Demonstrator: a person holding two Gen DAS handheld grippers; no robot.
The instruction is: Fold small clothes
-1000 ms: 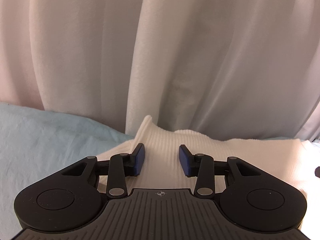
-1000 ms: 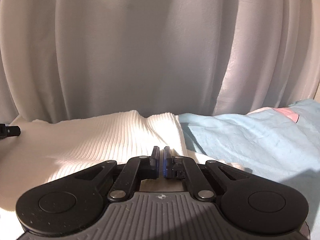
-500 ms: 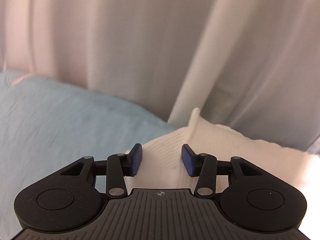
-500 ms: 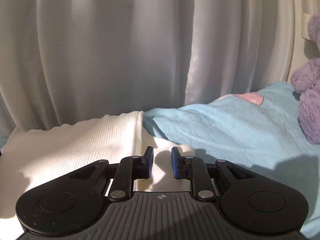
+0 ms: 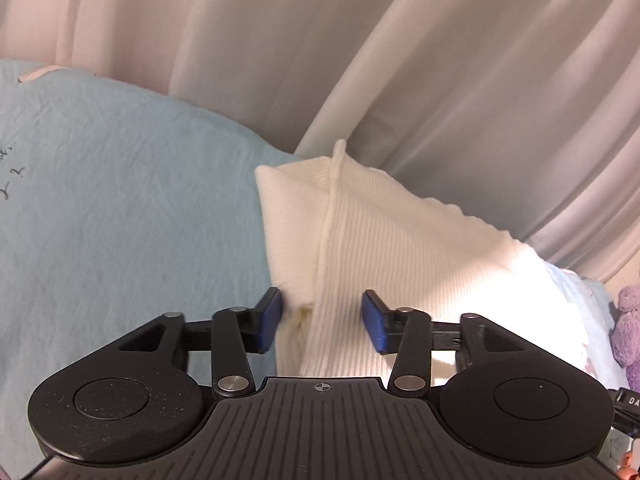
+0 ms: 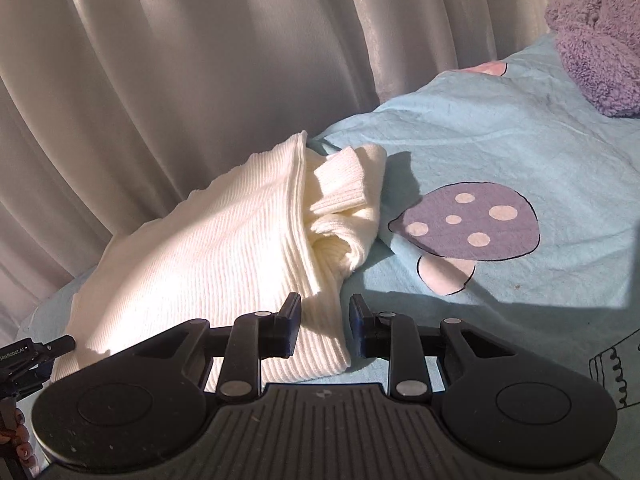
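A white ribbed knit garment (image 5: 400, 248) lies folded on the light blue bed sheet (image 5: 120, 200), close to the curtain. In the right wrist view the garment (image 6: 224, 256) shows a tucked sleeve at its right side. My left gripper (image 5: 322, 322) is open, its blue pads either side of the garment's near left edge, holding nothing. My right gripper (image 6: 325, 330) is open over the garment's near right corner, holding nothing. The left gripper's body shows at the left edge of the right wrist view (image 6: 24, 360).
A white curtain (image 6: 200, 60) hangs right behind the garment. A purple plush toy (image 6: 596, 36) sits at the far right on the sheet. A mushroom print (image 6: 468, 224) marks the sheet right of the garment. The sheet (image 6: 520, 160) stretches right and left.
My right gripper has opened and let go of the garment. Both grippers have drawn back and risen, so more of the folded garment and sheet shows. The left stayed open.
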